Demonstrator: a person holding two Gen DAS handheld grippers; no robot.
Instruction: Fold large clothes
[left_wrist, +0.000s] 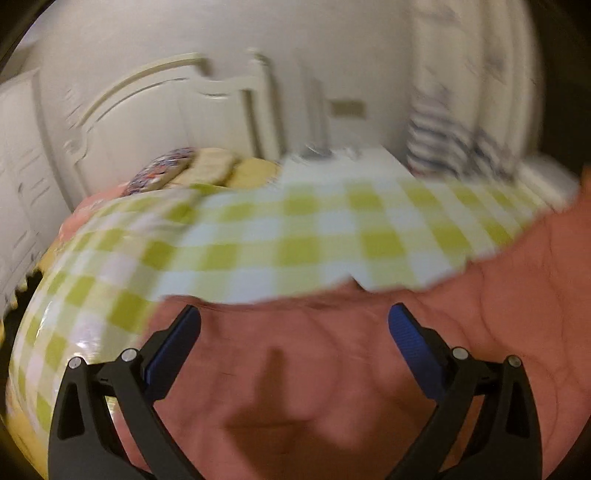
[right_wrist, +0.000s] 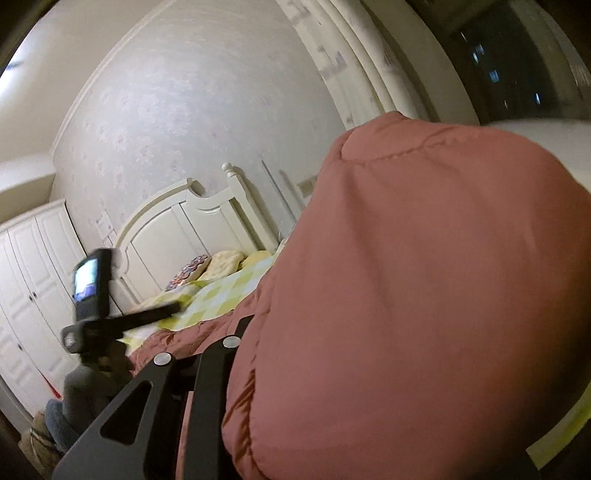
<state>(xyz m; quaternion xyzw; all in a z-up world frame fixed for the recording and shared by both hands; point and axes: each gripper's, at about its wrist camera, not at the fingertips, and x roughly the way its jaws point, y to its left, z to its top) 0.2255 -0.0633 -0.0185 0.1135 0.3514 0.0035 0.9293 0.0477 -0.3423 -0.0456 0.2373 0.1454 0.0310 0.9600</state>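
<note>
A large pink padded garment (left_wrist: 332, 354) lies on a bed with a green-and-white checked cover (left_wrist: 280, 236). In the left wrist view my left gripper (left_wrist: 293, 332) is open, its blue-padded fingers (left_wrist: 173, 350) spread just above the pink cloth and holding nothing. In the right wrist view the same garment (right_wrist: 424, 295) bulges up and fills the right side, hiding my right gripper's fingertips; only the left black finger arm (right_wrist: 207, 380) shows, pressed against the cloth. My left gripper with its camera (right_wrist: 92, 295) shows at the left in that view.
A white headboard (left_wrist: 177, 110) and several pillows (left_wrist: 207, 170) stand at the bed's far end. A white wardrobe (right_wrist: 33, 288) is at the left. Striped cloth (left_wrist: 443, 144) hangs at the back right. A dark window (right_wrist: 517, 59) is at the upper right.
</note>
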